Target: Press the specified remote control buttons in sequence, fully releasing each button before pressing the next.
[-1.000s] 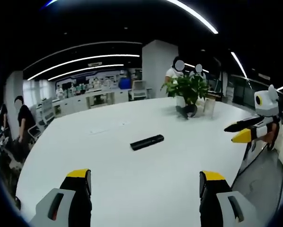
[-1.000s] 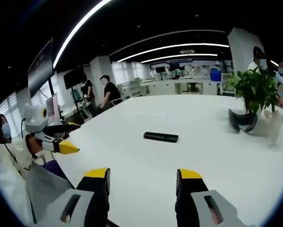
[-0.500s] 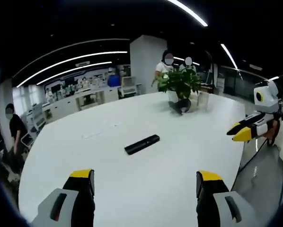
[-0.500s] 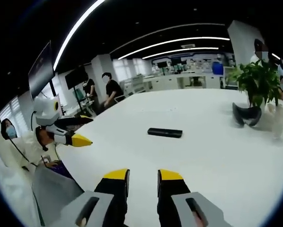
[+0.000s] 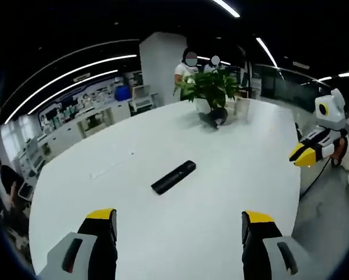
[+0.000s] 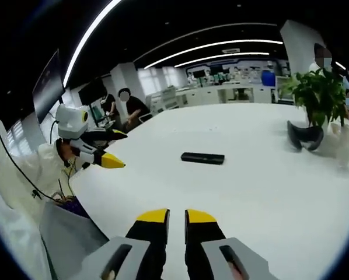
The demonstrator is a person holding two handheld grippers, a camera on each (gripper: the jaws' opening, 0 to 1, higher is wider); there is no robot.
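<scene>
A black remote control (image 5: 173, 177) lies flat on the white table (image 5: 221, 192), out in front of both grippers; in the right gripper view the remote (image 6: 202, 157) lies crosswise. My left gripper (image 5: 177, 219) is open and holds nothing, its yellow-tipped jaws wide apart short of the remote. In the right gripper view the left gripper (image 6: 119, 150) comes in from the left with its jaws apart. My right gripper (image 6: 177, 217) is shut, its jaws nearly touching with nothing between them, hovering over the table's near part. The right gripper (image 5: 301, 156) also shows off the table's right edge.
A potted green plant (image 6: 317, 96) stands at the table's far end, with a dark curved object (image 6: 303, 135) and a clear glass (image 6: 344, 146) beside it. People stand behind the plant (image 5: 206, 87) and by desks (image 6: 128, 108). A sleeve (image 6: 37, 175) is at the left.
My right gripper's jaws have closed from wide apart to nearly touching. Both cameras have shifted, and the left gripper stays open. The remote has not moved.
</scene>
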